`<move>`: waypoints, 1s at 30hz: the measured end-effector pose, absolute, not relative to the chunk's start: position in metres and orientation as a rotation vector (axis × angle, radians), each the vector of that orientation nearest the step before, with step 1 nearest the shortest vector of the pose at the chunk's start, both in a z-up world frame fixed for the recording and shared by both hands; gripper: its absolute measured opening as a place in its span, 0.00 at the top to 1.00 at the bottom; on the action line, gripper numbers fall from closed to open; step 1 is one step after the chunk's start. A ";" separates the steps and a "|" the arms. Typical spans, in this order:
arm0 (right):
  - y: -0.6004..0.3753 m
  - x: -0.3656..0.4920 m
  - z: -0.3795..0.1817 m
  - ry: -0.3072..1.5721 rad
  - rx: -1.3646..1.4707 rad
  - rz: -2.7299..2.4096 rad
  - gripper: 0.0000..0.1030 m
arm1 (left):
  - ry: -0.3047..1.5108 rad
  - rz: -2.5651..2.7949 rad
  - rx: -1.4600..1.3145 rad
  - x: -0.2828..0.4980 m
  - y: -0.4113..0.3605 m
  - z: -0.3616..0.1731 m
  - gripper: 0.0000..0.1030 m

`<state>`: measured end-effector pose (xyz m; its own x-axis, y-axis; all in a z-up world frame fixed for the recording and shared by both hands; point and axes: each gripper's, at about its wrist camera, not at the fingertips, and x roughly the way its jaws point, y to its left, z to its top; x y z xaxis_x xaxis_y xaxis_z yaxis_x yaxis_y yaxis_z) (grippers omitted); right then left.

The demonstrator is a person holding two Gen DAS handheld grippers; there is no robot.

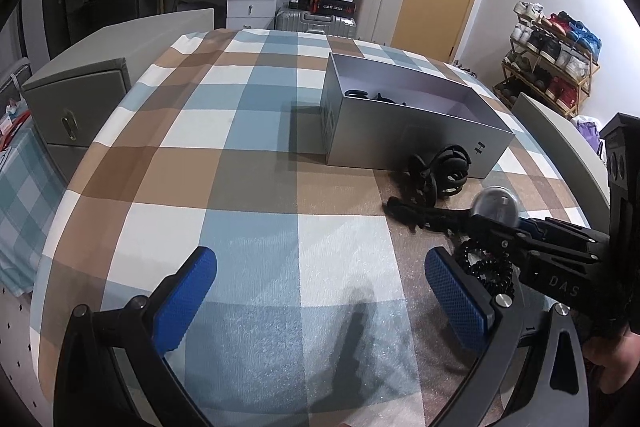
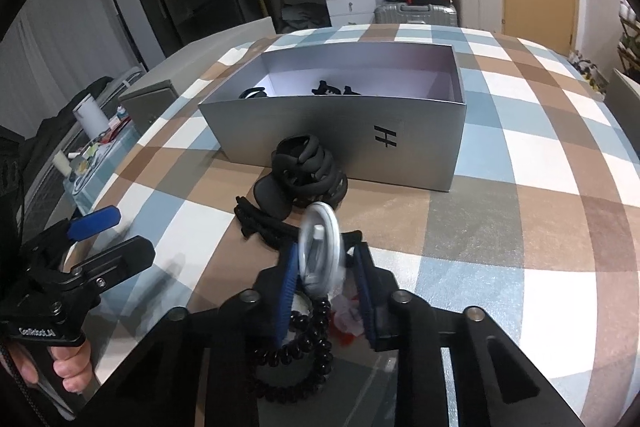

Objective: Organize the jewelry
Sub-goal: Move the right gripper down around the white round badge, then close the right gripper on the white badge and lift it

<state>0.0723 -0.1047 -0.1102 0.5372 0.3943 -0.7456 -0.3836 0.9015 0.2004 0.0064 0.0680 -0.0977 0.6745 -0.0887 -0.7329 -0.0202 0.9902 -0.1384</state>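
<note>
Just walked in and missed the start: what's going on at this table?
A person is sorting accessories into a grey box on the checked tablecloth. The right tool is closed on a clear round item, lifted above a black coil hair tie. The left tool hangs open, holding nothing. A black claw clip waits beside the box.

cloth (image 2: 540, 155): blue, tan, white checks, as I see it
box (image 2: 320, 131): silver
clips (image 2: 308, 167): black
pads (image 1: 184, 299): blue

Dim indoor light, fisheye-warped edges
</note>
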 end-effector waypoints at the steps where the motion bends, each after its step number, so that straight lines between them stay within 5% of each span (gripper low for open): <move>1: -0.105 0.072 -0.110 0.887 0.014 0.465 0.78 | 0.831 -0.038 -0.138 0.006 0.068 -0.098 0.02; 16: -0.121 0.067 -0.103 0.864 0.068 0.485 0.80 | 0.857 -0.040 -0.110 0.007 0.063 -0.100 0.02; 24: -0.125 0.056 -0.095 0.829 0.097 0.562 0.93 | 0.861 -0.048 -0.086 0.009 0.056 -0.098 0.02; 30: -0.126 0.049 -0.089 0.791 0.113 0.587 0.94 | 0.853 -0.056 -0.062 0.008 0.048 -0.094 0.02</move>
